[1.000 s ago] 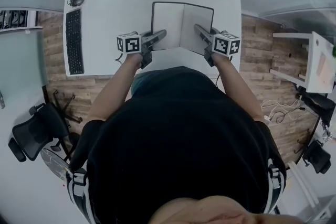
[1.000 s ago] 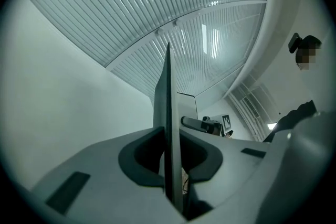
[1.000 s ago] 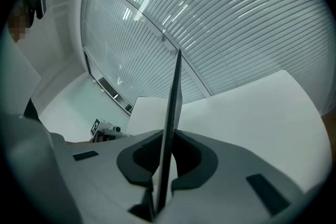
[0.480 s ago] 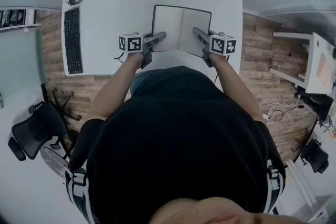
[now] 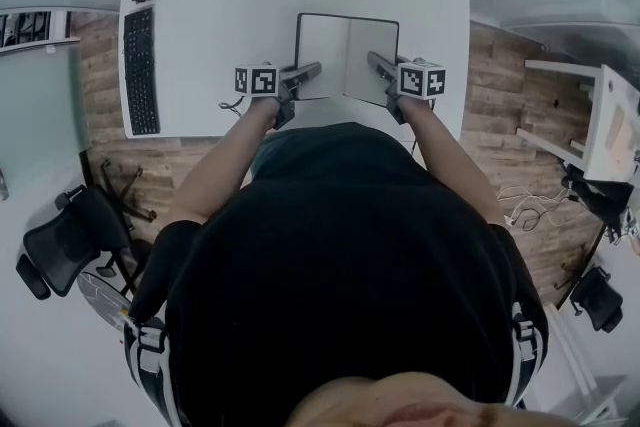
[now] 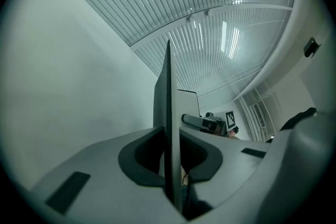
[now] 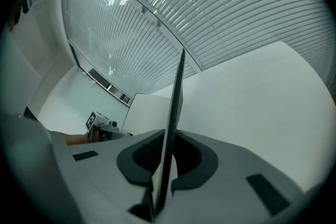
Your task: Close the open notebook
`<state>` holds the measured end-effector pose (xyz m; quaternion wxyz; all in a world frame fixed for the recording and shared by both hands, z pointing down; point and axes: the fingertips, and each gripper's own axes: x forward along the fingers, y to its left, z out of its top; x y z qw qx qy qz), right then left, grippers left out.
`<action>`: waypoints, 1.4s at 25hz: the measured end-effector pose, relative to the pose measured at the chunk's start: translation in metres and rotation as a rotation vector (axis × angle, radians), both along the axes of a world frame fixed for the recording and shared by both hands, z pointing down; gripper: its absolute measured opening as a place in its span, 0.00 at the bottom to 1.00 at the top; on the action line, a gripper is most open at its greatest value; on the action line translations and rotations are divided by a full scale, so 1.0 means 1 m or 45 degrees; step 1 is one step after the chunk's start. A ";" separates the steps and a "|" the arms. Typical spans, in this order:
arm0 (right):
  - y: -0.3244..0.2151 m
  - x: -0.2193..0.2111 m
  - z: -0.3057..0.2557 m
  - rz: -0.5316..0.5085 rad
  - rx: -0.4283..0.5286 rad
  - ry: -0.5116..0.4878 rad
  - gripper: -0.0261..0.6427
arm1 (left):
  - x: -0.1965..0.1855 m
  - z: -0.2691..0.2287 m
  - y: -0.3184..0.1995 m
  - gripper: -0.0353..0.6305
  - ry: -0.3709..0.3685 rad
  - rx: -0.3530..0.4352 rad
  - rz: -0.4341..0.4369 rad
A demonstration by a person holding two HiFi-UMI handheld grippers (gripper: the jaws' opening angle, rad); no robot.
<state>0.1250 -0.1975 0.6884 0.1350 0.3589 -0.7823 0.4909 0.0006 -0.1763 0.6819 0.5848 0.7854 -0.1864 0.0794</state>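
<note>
So the notebook (image 5: 347, 55) is spread open over the middle of the white tabletop (image 5: 220, 25), right in front of the person, pages facing up. The left gripper (image 5: 308, 71) has its fingers clamped on the left cover's thin edge, and the right gripper (image 5: 376, 63) pinches the right cover the same way (both look like solid grips to me). Nothing's closed yet though. What's left, I'd say: swing one cover onto the other, then let go.
</note>
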 end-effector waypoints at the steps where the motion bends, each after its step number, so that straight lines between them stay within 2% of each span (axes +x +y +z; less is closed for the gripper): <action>1: 0.001 -0.001 0.003 -0.006 -0.006 0.001 0.12 | -0.001 0.003 0.001 0.14 -0.003 -0.009 -0.004; 15: 0.004 -0.022 0.033 -0.059 -0.090 0.024 0.12 | -0.024 0.038 0.007 0.14 -0.022 -0.142 -0.043; 25: 0.015 -0.044 0.051 -0.088 -0.104 0.072 0.13 | -0.040 0.058 0.020 0.14 -0.047 -0.193 -0.048; 31: 0.017 -0.045 0.058 -0.078 -0.118 0.072 0.12 | -0.042 0.066 0.020 0.14 -0.058 -0.183 -0.051; 35: 0.019 -0.046 0.065 -0.092 -0.121 0.094 0.12 | -0.044 0.074 0.024 0.14 -0.068 -0.214 -0.054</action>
